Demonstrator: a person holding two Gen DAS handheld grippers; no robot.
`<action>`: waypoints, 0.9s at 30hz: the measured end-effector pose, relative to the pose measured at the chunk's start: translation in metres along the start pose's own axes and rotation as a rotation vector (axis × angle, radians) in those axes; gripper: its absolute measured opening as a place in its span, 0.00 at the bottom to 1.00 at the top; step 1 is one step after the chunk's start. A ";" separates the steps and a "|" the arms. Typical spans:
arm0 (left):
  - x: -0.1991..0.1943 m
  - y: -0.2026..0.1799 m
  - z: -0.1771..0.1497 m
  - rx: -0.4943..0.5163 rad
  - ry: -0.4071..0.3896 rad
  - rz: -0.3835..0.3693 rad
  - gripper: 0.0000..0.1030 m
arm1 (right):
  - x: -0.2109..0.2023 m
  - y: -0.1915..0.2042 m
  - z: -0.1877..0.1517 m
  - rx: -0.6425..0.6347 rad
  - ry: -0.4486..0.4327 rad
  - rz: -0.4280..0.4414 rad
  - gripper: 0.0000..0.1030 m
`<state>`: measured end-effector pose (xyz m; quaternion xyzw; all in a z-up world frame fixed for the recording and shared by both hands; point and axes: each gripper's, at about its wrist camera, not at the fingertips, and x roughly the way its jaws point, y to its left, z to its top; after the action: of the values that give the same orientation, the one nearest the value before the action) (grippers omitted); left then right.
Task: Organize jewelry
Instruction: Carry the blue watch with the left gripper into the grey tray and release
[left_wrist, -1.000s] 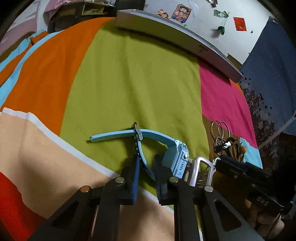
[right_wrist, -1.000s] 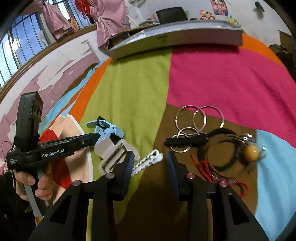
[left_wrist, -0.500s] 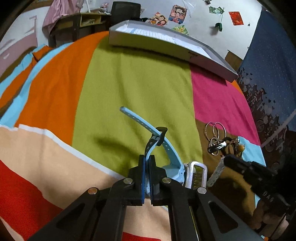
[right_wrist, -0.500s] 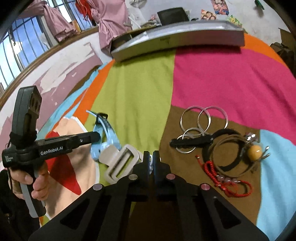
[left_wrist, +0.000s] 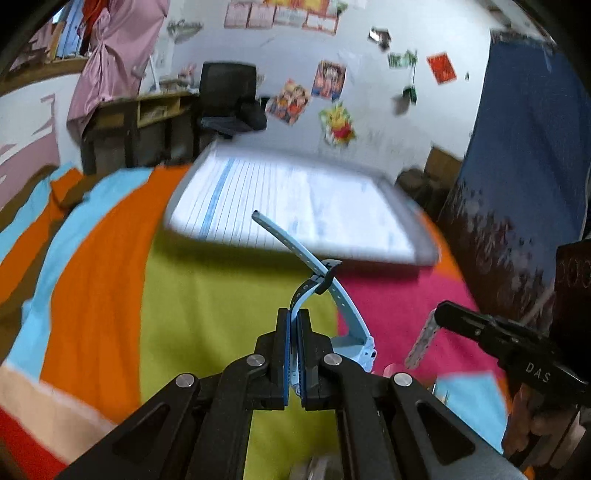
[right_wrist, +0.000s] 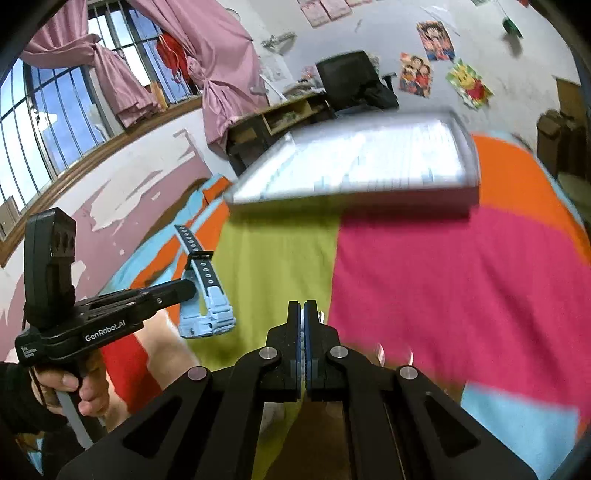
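Raised off the blanket (left_wrist: 207, 302) since the earlier frame: left tool (left_wrist: 293, 354) pinching the blue watch (right_wrist: 207, 295), right tool (right_wrist: 303, 343) pinching a white strap (left_wrist: 424, 341).

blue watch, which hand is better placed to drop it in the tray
Left. The left gripper is shut on the blue watch strap, aimed at the tray; the right gripper pinches a white strap.

The tray (left_wrist: 295, 206) at the blanket's (left_wrist: 207, 295) far edge was smeared by motion blur in both views. In the right wrist view, the strap (right_wrist: 303, 332) between the right gripper's (right_wrist: 303, 314) pads was almost wholly hidden. The grey object (left_wrist: 314, 469) at the left view's bottom edge was cut off and could not be identified.
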<state>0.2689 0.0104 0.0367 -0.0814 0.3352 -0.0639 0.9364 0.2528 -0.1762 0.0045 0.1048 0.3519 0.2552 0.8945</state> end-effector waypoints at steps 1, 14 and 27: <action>0.007 -0.003 0.012 -0.007 -0.015 -0.004 0.03 | 0.000 -0.003 0.017 -0.005 -0.010 0.000 0.02; 0.123 -0.008 0.080 -0.049 0.047 0.009 0.04 | 0.065 -0.073 0.167 0.111 -0.081 -0.039 0.02; 0.148 -0.012 0.077 -0.072 0.096 0.063 0.10 | 0.113 -0.122 0.127 0.133 -0.056 -0.077 0.04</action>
<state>0.4309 -0.0184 0.0065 -0.1012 0.3842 -0.0261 0.9173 0.4571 -0.2209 -0.0128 0.1573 0.3467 0.1935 0.9042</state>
